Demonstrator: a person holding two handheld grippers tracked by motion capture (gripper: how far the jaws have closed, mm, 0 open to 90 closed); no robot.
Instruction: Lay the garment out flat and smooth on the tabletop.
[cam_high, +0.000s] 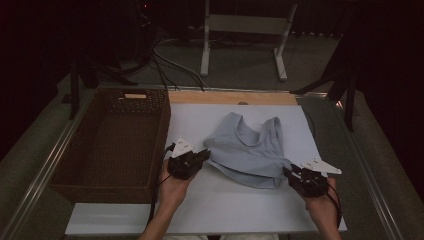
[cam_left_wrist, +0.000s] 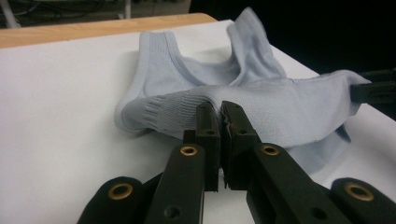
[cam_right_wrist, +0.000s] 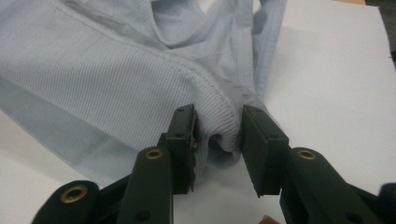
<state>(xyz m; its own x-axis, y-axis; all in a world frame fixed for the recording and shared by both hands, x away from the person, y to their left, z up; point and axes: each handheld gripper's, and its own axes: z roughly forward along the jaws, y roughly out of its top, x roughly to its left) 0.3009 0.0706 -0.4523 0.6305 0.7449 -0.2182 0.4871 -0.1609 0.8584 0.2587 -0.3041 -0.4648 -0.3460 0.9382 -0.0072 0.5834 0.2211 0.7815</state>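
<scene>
A pale blue ribbed tank top (cam_high: 245, 150) lies on the white board (cam_high: 225, 210), straps toward the far side. My left gripper (cam_high: 205, 154) is shut on the ribbed hem at the top's left corner; in the left gripper view its jaws (cam_left_wrist: 220, 116) pinch a fold of the tank top (cam_left_wrist: 280, 107). My right gripper (cam_high: 287, 172) is at the right corner of the hem. In the right gripper view its jaws (cam_right_wrist: 217, 126) stand a little apart with a bunched roll of the tank top (cam_right_wrist: 116, 84) pressed between both pads.
A dark wicker basket (cam_high: 160, 130) stands at the left, against the board's edge and close to my left hand. A wooden strip (cam_high: 230, 97) runs along the board's far edge. White stand legs (cam_high: 205, 50) are on the floor beyond.
</scene>
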